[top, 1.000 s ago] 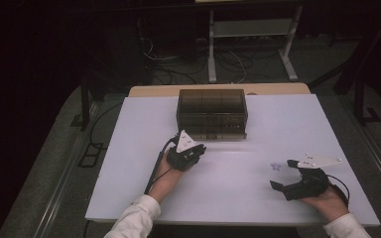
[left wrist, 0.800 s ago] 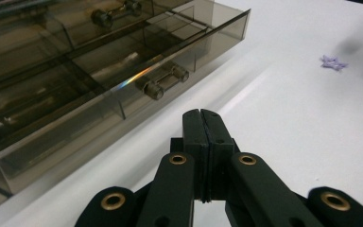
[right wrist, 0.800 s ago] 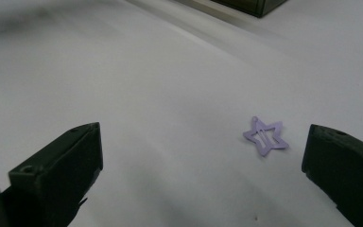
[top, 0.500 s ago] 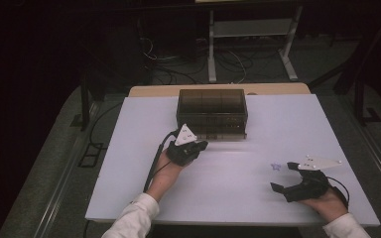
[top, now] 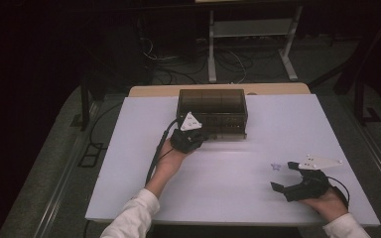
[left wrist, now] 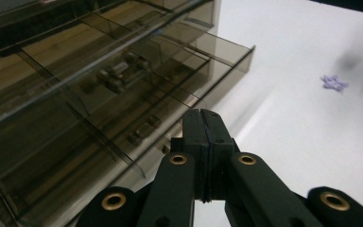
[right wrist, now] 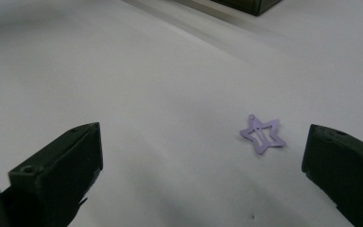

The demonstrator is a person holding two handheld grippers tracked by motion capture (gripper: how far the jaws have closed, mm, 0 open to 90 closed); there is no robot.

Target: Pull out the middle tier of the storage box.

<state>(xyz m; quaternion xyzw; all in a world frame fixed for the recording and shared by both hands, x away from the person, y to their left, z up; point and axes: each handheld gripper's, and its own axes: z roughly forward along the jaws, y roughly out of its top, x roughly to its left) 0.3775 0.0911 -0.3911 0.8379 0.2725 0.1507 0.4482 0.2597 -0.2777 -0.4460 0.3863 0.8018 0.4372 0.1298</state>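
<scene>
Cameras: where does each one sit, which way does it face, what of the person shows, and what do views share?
High view: above the person's side, facing forward and down on the white table; both forearms, left gripper, right gripper.
Left gripper view: rides the left gripper, jaws shut, facing the smoky translucent plastic drawer box.
Right gripper view: rides the right gripper, jaws open, facing the tabletop.
Shared: all three show the small purple star-shaped hair clip.

I count one smoked drawer cabinet (top: pixel 212 112), one purple star clip (top: pixel 276 166), two grippers, one white table (top: pixel 129 173).
</scene>
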